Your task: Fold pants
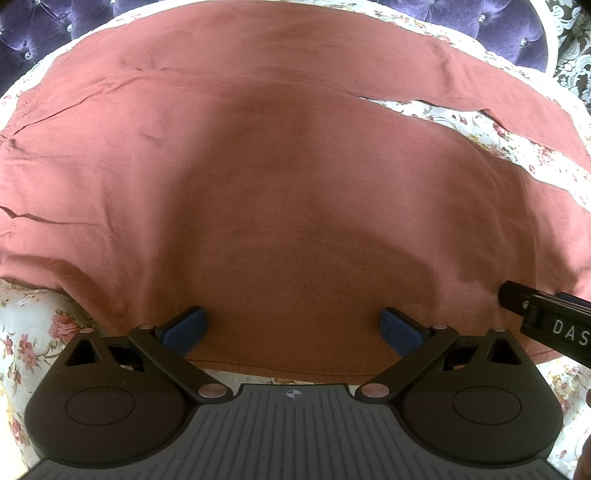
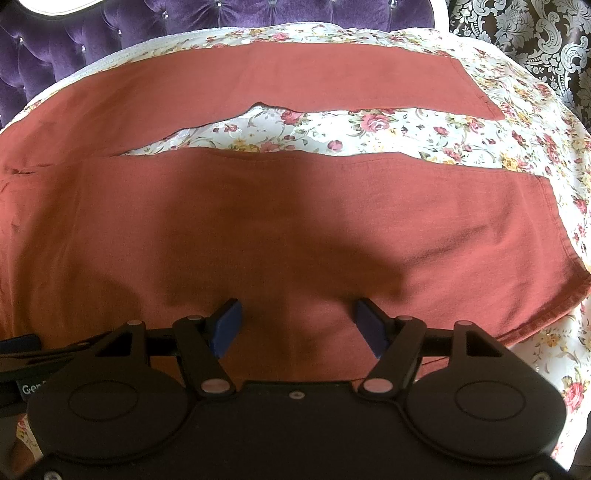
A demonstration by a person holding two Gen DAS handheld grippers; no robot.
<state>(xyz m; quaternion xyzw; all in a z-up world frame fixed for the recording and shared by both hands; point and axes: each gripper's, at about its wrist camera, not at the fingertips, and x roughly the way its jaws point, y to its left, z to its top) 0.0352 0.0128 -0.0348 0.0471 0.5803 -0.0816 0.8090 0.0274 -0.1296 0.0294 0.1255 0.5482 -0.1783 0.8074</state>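
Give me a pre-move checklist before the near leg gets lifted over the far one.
1. left gripper open: ok.
2. right gripper open: ok.
3. Both grippers over the near leg, by its near edge: ok.
4. Fabric actually between the fingers: cannot tell.
5. far leg lying flat, apart from the near one, floral cloth showing between: ok.
6. Near leg smooth: not ok, creases toward the waist.

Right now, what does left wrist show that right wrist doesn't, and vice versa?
Only left wrist: the creased waist end of the pants at its left, and the right gripper's tip entering at right.
Only right wrist: both leg hems at right, and the wide gap of floral cover between the legs.
Both: rust pants lying flat on the floral cover, purple tufted headboard behind, each view's own gripper open over the near leg: left gripper, right.
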